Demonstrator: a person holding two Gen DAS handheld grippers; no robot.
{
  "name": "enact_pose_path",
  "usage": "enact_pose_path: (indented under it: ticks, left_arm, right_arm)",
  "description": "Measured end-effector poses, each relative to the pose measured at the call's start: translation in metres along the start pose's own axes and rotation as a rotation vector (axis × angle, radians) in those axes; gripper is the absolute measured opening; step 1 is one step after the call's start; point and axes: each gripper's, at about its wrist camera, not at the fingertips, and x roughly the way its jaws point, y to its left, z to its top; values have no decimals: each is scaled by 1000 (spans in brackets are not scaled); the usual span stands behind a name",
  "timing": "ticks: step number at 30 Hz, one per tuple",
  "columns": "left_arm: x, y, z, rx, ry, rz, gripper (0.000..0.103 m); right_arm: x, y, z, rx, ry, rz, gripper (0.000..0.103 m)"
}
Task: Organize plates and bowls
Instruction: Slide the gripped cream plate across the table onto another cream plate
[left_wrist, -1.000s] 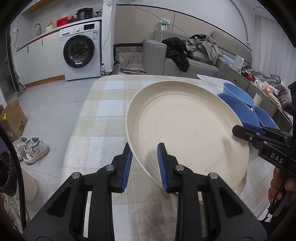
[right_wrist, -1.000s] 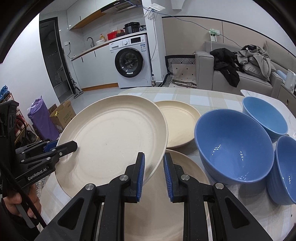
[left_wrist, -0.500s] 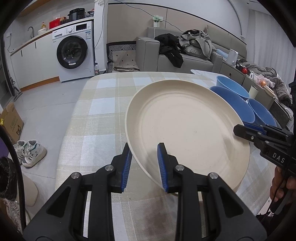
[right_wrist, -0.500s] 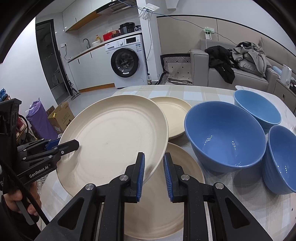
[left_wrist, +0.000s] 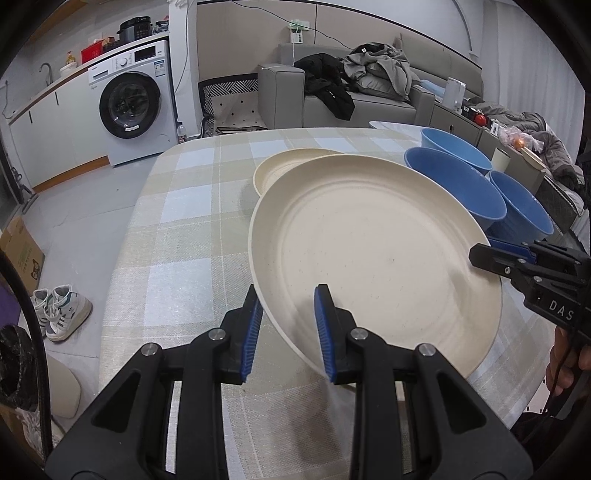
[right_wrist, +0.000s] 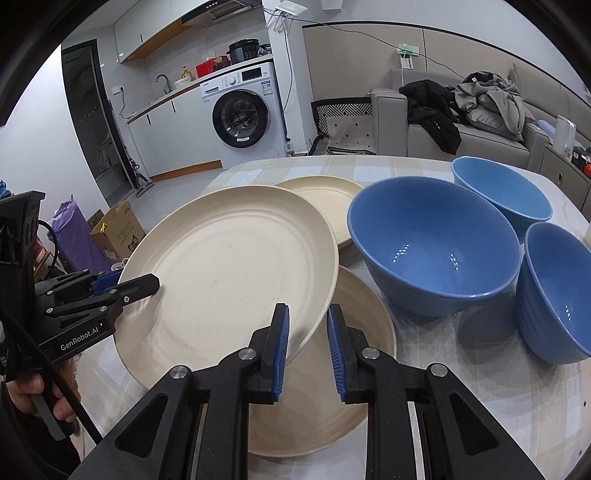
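Note:
A large cream plate (left_wrist: 376, 251) hangs tilted above the table, held at opposite rims. My left gripper (left_wrist: 288, 325) is shut on its near-left rim. My right gripper (right_wrist: 306, 339) is shut on the opposite rim of the same plate (right_wrist: 229, 266). Each gripper also shows in the other's view, the right gripper (left_wrist: 480, 254) and the left gripper (right_wrist: 147, 286). Below the held plate a second large cream plate (right_wrist: 332, 387) lies on the table. A smaller cream plate (right_wrist: 332, 199) lies further back. Three blue bowls (right_wrist: 436, 251) (right_wrist: 506, 188) (right_wrist: 557, 291) stand to the right.
The table wears a pale plaid cloth (left_wrist: 184, 229), and its left edge drops to the floor, where white shoes (left_wrist: 61, 310) lie. Behind are a washing machine (left_wrist: 129, 103) and a grey sofa (left_wrist: 369, 96) with clothes. A person's hand (right_wrist: 37, 395) holds the left gripper's handle.
Both grippers have carried the large plate a little sideways and down. In the left wrist view the smaller plate now shows behind its far rim.

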Motion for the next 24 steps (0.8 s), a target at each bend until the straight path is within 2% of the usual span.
enact_pose_path:
  ticks: [24]
  left_arm:
    - [37,-22,-11,81,82,-2,26]
  right_arm:
    - [9,-16,-23,17,55,-31,23]
